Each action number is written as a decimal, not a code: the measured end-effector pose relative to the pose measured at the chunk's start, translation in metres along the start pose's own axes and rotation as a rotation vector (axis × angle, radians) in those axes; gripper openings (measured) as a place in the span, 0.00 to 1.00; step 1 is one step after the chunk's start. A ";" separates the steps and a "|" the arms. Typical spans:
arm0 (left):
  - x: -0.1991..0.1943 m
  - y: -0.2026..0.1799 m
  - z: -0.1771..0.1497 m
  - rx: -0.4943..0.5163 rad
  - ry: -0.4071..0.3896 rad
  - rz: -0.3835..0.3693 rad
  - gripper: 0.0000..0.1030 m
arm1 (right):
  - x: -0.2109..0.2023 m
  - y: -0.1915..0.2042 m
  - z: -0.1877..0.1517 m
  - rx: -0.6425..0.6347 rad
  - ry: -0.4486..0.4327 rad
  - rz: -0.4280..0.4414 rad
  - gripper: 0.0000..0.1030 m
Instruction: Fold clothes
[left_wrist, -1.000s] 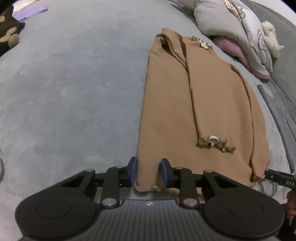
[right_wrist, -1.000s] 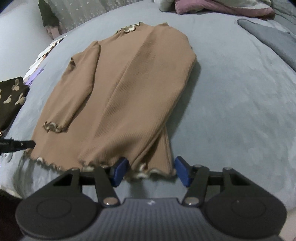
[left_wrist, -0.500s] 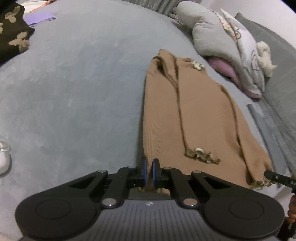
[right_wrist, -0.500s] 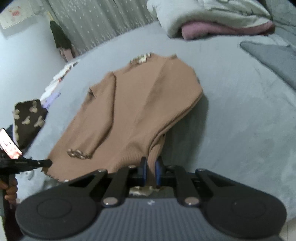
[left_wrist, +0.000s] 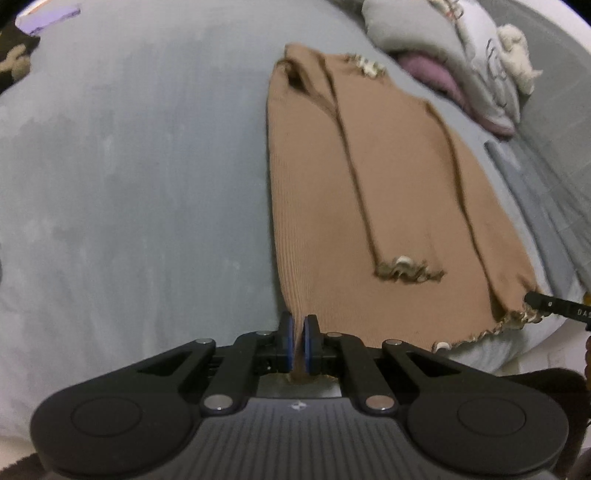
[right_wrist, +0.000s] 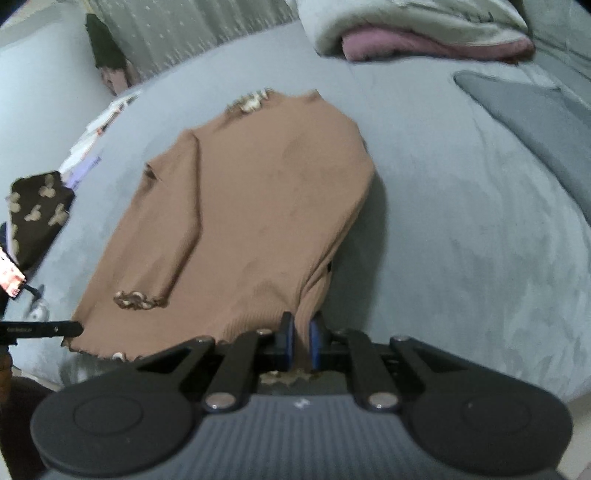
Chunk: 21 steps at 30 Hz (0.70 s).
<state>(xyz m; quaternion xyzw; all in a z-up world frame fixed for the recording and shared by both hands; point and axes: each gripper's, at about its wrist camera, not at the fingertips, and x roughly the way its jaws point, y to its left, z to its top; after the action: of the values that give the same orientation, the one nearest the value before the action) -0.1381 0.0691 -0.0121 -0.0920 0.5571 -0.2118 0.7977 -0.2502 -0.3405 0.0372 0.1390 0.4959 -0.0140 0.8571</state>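
I've got the brown top (left_wrist: 388, 192) spread on the grey bed (left_wrist: 129, 166), one sleeve folded across its front. My left gripper (left_wrist: 298, 341) is clenched on the hem's left corner, and my right gripper (right_wrist: 302, 341) is clamped on the hem's right corner, that side lifted off the bed

Left hand-held gripper (left_wrist: 298, 341): jaws closed, blue pads (left_wrist: 290, 343) pinching cloth, pitched steeply down. Right hand-held gripper (right_wrist: 302, 345): same pose, jaws closed on cloth, pads (right_wrist: 314, 345) nearly touching. Each gripper's black fingertip shows at the edge of the other's view, level with it. A bit of a hand (right_wrist: 4, 363) is visible at the left edge of the right wrist view.
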 end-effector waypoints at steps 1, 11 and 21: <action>0.005 0.000 -0.001 0.016 0.008 0.015 0.05 | 0.008 -0.001 -0.002 -0.004 0.019 -0.011 0.08; -0.017 -0.024 -0.002 0.262 -0.010 0.102 0.30 | 0.000 0.010 -0.015 -0.187 -0.106 -0.104 0.56; -0.026 -0.057 0.006 0.318 -0.056 0.071 0.39 | -0.006 0.065 -0.023 -0.479 -0.128 -0.023 0.53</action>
<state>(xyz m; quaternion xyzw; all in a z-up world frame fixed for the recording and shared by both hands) -0.1534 0.0294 0.0341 0.0495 0.4970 -0.2664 0.8244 -0.2622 -0.2730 0.0461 -0.0748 0.4315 0.0855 0.8950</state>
